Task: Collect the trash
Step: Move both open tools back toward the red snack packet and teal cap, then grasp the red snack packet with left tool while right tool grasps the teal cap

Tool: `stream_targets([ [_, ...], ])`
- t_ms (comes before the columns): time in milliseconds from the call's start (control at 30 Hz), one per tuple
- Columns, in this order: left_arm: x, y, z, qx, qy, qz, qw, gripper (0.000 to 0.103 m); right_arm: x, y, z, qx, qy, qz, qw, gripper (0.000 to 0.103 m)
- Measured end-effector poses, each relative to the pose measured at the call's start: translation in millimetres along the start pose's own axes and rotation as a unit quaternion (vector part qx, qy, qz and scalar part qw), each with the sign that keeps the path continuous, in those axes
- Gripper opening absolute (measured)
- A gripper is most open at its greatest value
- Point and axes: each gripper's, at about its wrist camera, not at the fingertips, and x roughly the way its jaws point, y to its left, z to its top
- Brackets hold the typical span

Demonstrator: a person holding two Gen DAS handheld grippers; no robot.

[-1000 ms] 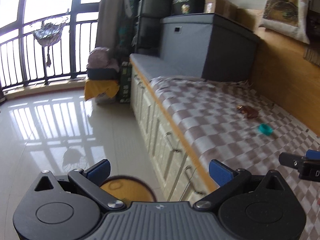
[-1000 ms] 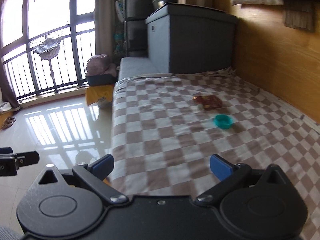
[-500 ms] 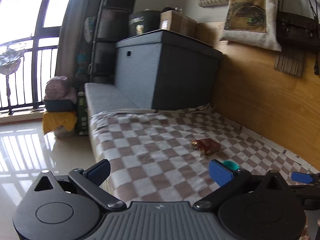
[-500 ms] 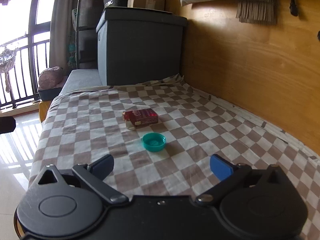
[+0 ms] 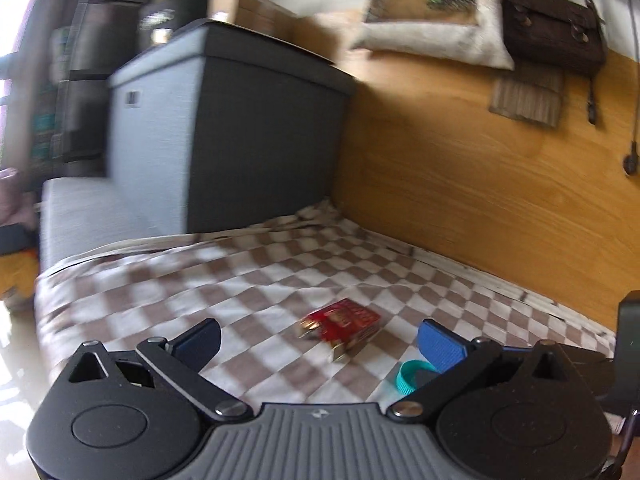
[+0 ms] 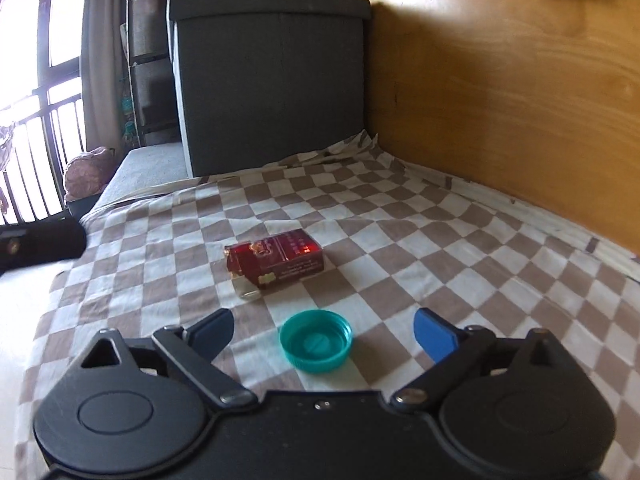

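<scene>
- Covering the bench you work over is a brown-and-white checked cloth [image 6: 420, 240], wrinkled where it meets the big dark grey storage box [image 6: 272, 80] at the far end.
- A wooden wall panel [image 6: 500, 80] runs along the right side of the cloth; in your left camera a brown bag [image 5: 554, 28] and a pale printed cushion [image 5: 432, 12] hang above it.
- To the left, tall windows with dark railings [image 6: 44, 128] let in strong light, and a grey pad [image 6: 152, 168] shows beyond the cloth's edge.
- The red cigarette pack [image 6: 276, 258] lies flat near the middle of the cloth, its torn end toward you.
- The teal bottle cap [image 6: 316, 340] sits open side up, just in front of the pack and apart from it.
- Your right gripper [image 6: 322, 332] has just been narrowing slightly, yet its jaws are still spread wide, the cap between them untouched.
- Your left gripper [image 5: 320, 340] is released too, gaping toward the pack with nothing clasped.
</scene>
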Motion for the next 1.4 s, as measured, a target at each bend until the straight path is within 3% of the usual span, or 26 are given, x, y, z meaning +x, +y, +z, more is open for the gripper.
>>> stream_targets([
  [233,74,1,9,0.089,0.042,-0.056,0.9936,0.103,26,-8,-10,0.021,0.004,0.007,1.0,0.092],
  [300,95,1,11,0.108,0.054,-0.066,0.9904,0.103,35,-8,-13,0.022,0.02,0.008,1.0,0.082],
  [433,131,-5,12,0.167,0.078,-0.085,0.9793,0.103,38,-9,-15,0.026,0.023,0.02,0.999,0.076],
  [500,146,-10,12,0.193,0.089,-0.097,0.9724,0.103,38,-9,-15,0.028,0.024,0.024,0.999,0.06],
  [567,160,-15,10,0.209,0.102,-0.106,0.9666,0.103,37,-9,-16,0.028,0.021,0.027,0.999,0.051],
  [700,180,-21,7,0.231,0.118,-0.104,0.9601,0.103,33,-11,-16,0.031,0.015,0.042,0.998,0.05],
  [833,199,-13,5,0.193,0.155,-0.094,0.9643,0.103,30,-15,-15,0.04,0.011,0.048,0.998,0.05],
  [900,202,-10,5,0.171,0.162,-0.086,0.968,0.098,29,-17,-15,0.046,0.01,0.047,0.998,0.05],
  [1033,197,-11,5,0.156,0.156,-0.087,0.9715,0.065,28,-20,-15,0.054,0.009,0.047,0.997,0.05],
  [1067,195,-14,5,0.158,0.155,-0.083,0.9716,0.062,28,-20,-15,0.055,0.007,0.047,0.997,0.05],
  [1200,186,-22,6,0.158,0.152,-0.068,0.9734,0.057,26,-21,-15,0.057,0.005,0.046,0.997,0.05],
  [1400,146,-19,11,0.123,0.113,-0.029,0.9855,0.055,22,-18,-14,0.051,-0.002,0.047,0.998,0.05],
])
